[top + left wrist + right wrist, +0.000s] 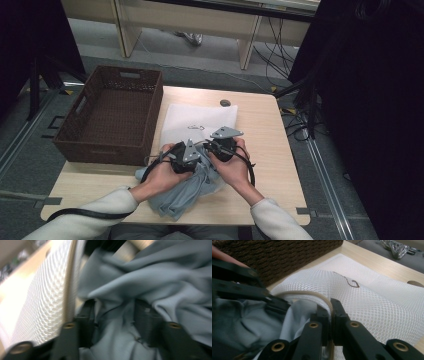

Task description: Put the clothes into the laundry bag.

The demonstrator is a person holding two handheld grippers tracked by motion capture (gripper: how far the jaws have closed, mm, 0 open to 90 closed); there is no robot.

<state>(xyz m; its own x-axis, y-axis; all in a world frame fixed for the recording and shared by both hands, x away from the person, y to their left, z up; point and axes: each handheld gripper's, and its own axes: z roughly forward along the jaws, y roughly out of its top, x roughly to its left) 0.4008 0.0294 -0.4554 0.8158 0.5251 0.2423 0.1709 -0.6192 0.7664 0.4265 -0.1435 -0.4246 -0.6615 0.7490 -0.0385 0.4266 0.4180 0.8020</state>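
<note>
While grey-blue garment [187, 192] goes into white mesh laundry bag [200, 122] at table [265, 150] centre, risks run left to right. Wicker basket [107, 115] sits just beside bag: stray elbow could nudge it. Left gripper [184, 159] pinches bunched garment folds between its jaws; fabric may snag on bag's beige rim [312, 293] or slip loose, spilling off table's near edge. Right gripper [331, 315], pressed together on that rim, could lose thin cord (mouth then collapses). No readable writing; small brown mark [352, 282] on mesh, unclear.
</note>
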